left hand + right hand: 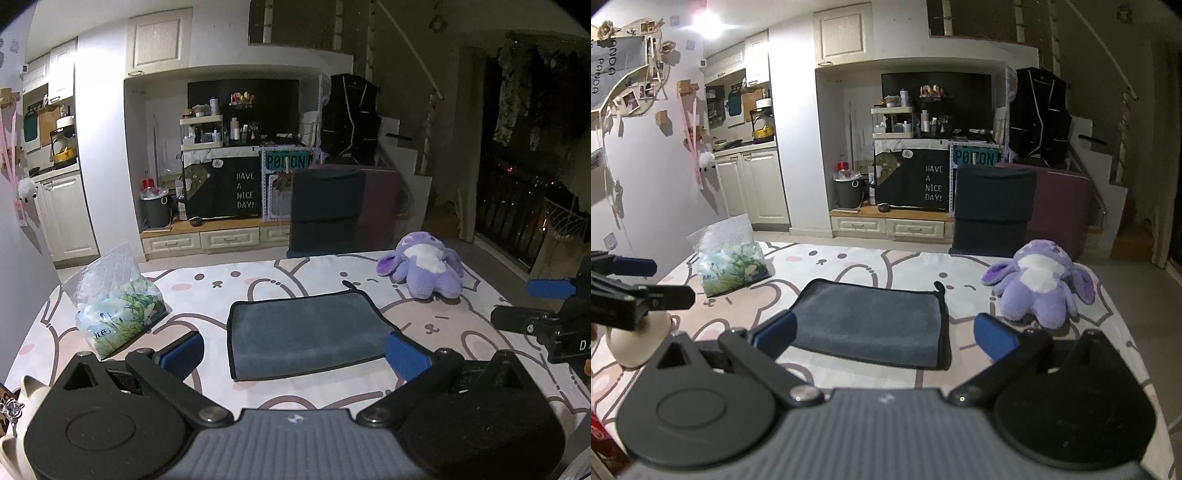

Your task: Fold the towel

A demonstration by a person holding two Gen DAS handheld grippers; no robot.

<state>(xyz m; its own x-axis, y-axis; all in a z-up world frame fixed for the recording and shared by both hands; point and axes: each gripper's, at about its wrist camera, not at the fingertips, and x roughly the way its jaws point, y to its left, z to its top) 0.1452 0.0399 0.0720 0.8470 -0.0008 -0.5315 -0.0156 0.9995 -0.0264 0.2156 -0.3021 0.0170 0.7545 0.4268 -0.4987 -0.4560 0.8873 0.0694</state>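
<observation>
Both tools, left tool [293,349] and right tool [882,332], hover spread and empty over the grey towel [871,325] lying apparently already folded on the table [480,332], so each should pinch a near corner squarely, lifting together.

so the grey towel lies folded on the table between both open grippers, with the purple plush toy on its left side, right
Not quite: the purple plush toy sits to the right of the grey black-edged towel, as the right wrist view shows. The towel does lie folded on the patterned table, and the left gripper and right gripper are open.
</observation>
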